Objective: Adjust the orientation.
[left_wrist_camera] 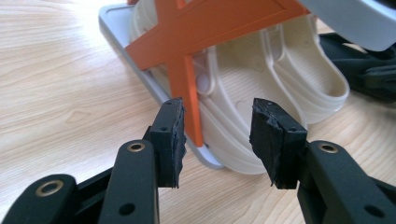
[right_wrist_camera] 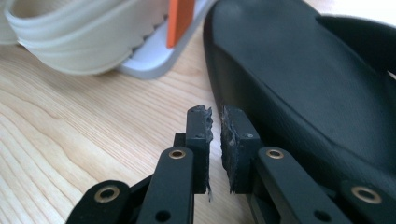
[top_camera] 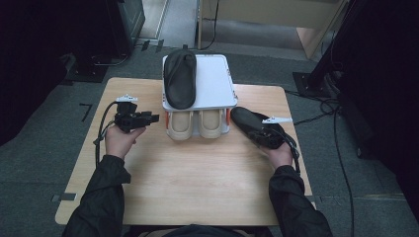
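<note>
We see the right gripper (right_wrist_camera: 215, 116) nearly closed with only a thin empty gap between its pads, just beside the black shoe (right_wrist_camera: 308, 84) on the table (top_camera: 197, 173) right of the rack (top_camera: 217, 84). The left gripper (left_wrist_camera: 217, 135) stands half open, holding nothing, facing the rack's orange brace (left_wrist_camera: 187, 70) and cream shoes (left_wrist_camera: 280, 70). From above, we see another black shoe (top_camera: 180, 79) atop the rack.

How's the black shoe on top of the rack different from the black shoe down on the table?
The black shoe on the rack lies on the white top shelf, lengthwise, away from both grippers. The black shoe on the table rests on the wood right of the rack, angled, with the right gripper beside it, jaws nearly closed with nothing between them. Both are dark slip-on shoes of similar shape.
</note>
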Demonstrator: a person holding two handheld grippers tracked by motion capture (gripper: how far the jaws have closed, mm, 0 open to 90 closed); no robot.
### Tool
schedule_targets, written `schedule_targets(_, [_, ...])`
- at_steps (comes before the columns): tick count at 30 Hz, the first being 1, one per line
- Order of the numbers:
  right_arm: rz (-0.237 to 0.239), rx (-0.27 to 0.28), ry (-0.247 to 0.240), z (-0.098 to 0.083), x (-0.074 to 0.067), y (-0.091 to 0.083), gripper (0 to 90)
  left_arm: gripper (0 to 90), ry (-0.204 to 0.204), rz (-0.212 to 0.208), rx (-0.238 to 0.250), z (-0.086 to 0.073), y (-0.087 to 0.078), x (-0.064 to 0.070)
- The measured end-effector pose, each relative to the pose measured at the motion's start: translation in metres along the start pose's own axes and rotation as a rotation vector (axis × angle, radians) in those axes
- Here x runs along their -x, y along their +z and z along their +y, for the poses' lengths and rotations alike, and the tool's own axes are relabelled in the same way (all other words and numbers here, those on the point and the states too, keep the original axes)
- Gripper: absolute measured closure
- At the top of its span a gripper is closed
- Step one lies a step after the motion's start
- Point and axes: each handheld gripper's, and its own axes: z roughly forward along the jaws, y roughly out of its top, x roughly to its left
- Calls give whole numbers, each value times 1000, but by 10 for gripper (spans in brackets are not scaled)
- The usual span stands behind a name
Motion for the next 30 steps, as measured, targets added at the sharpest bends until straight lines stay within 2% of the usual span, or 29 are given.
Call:
schedule_targets(3, [-4,4,35,-4,5,-3,829,550,4,-12,0,0,2,-2])
schedule_targets(5, [3,7,48,-6,9,-5,842,552,-9,-19,5,0,4,-4])
schedule_targets(10, [-12,15,26,-10,12,-11,847,558,-38,-38,27,0,6,-10])
schedule_targets(14, [-18,20,46,-13,17,-16,862,565,-52,-33,35,0,5,-14])
schedule_targets(17, [-42,27,40,-15,21,-19,862,569,-66,-34,39,0,4,-17])
schedule_targets(23, [-41,44,55,-16,29,-19,867,574,-48,-20,-6,1,9,-15])
schedule_targets(28, [-57,63,42,-14,32,-13,867,574,-39,-21,-23,1,11,-13])
schedule_targets(30, [-52,62,62,-11,32,-12,863,574,-41,-21,-24,0,11,-13])
